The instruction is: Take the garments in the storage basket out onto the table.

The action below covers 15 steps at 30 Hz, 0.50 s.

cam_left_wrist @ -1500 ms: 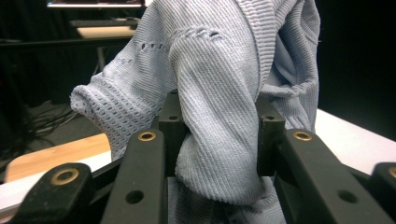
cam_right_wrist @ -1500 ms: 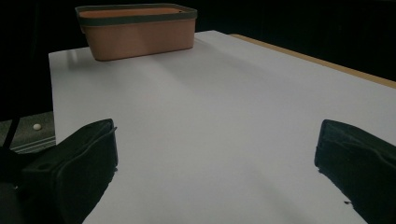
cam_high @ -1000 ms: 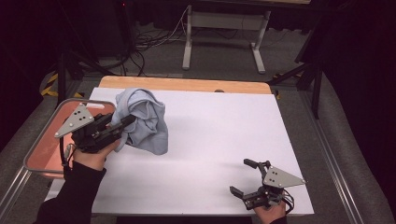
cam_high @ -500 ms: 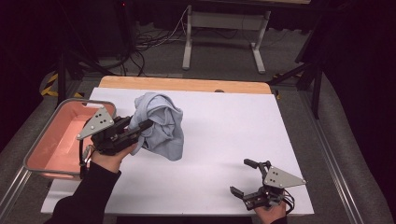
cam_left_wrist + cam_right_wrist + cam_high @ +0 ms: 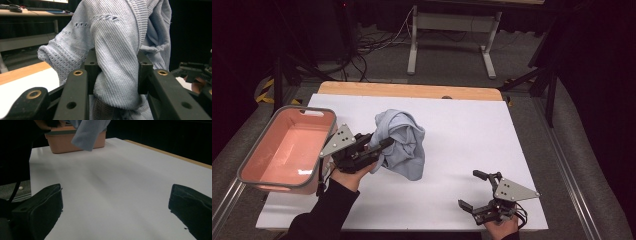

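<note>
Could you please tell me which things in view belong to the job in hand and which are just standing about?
In the job:
- light blue knitted garment, clamped in the left gripper
- pink tub, beside it

Standing about:
- right gripper, open, nothing in it
- white table
- metal stand on the floor behind

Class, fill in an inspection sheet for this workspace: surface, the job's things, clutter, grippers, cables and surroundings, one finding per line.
Surface: white table top with a wooden strip along the far edge; bare apart from the items below.
Job's things: light blue knitted garment, bunched and hanging from the left gripper; pink bin with a grey rim at the table's left edge, nothing seen inside.
Clutter: nothing seen.
Grippers: left gripper shut on the garment, with the knit pinched between its jaws in the left gripper view; right gripper open, low over the near right corner, holding nothing.
Cables: loose cables on the floor behind the table.
Surroundings: dark room, grey floor, a metal stand beyond the table.
</note>
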Available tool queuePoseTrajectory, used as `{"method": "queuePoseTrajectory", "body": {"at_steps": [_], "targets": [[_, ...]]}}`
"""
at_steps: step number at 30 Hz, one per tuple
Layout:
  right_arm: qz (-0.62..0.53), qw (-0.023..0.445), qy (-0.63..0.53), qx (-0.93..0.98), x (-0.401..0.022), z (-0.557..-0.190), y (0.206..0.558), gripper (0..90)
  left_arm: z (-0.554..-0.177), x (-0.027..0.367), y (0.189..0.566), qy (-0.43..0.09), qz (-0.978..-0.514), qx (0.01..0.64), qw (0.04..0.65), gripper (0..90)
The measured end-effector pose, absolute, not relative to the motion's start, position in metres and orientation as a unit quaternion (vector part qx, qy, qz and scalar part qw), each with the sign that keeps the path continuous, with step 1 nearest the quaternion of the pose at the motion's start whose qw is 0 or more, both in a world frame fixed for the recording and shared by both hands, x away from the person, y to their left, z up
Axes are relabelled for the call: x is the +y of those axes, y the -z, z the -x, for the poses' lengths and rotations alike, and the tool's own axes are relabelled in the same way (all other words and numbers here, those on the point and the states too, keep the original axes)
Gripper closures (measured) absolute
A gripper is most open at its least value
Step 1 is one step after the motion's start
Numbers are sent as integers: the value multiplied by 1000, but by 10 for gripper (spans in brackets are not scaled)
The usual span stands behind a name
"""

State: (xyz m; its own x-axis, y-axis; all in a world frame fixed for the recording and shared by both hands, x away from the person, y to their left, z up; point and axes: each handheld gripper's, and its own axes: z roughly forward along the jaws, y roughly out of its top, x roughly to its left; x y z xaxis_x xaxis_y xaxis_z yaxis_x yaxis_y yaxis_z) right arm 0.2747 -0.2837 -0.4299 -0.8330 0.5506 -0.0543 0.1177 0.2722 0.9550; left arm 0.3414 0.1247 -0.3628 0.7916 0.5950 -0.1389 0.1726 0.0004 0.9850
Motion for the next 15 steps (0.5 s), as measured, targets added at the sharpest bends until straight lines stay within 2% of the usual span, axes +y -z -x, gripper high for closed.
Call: {"method": "queuePoseTrajectory", "body": {"at_steps": [15], "targets": [[-216,192,-564,774,-284,-275,430,1,-354,101,386,-124,-699,291,642,649]]}}
